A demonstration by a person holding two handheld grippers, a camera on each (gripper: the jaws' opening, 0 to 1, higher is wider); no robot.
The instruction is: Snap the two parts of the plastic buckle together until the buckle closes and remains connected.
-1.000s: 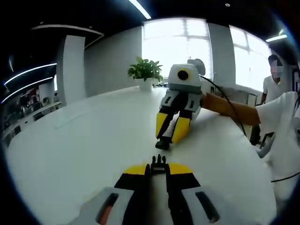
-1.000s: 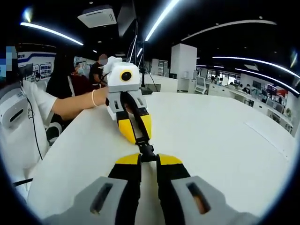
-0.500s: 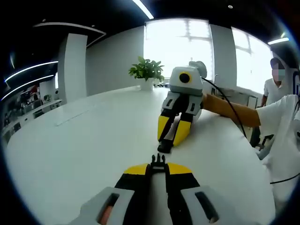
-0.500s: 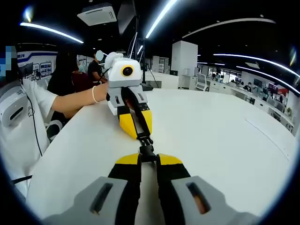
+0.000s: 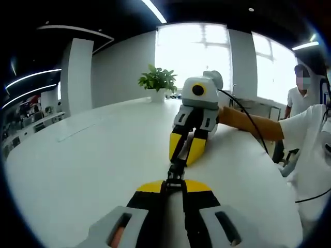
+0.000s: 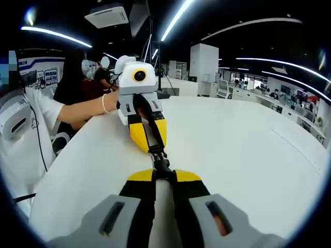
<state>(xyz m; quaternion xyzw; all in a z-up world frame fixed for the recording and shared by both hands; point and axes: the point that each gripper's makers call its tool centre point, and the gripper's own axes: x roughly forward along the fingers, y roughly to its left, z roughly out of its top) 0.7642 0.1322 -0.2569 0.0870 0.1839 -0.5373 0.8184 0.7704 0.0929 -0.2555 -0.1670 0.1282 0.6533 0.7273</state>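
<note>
Across both views a broad white oval table (image 5: 83,165) carries the work, its bare top running back toward a bright window in the left gripper view and toward an open office floor in the right gripper view. On the window side stands a green leafy plant in a white pot (image 5: 158,82), well apart from the tools. Next in size, the right gripper (image 5: 178,164), white-bodied with yellow and black jaws, reaches in from the right of the left gripper view on a person's bare forearm (image 5: 248,123); its jaws are drawn close together on one black plastic buckle half (image 5: 177,166). The left gripper (image 5: 174,190) rises from the bottom of that view with its jaws likewise closed tight on the other black plastic buckle half (image 5: 175,182). Both halves sit low over the table between the opposed jaw tips and touch end to end; whether they are fully latched cannot be told. From the right gripper view the same junction appears, the right gripper (image 6: 163,174) below and the left gripper (image 6: 155,150) opposite, tips nearly meeting around the small black buckle.
</note>
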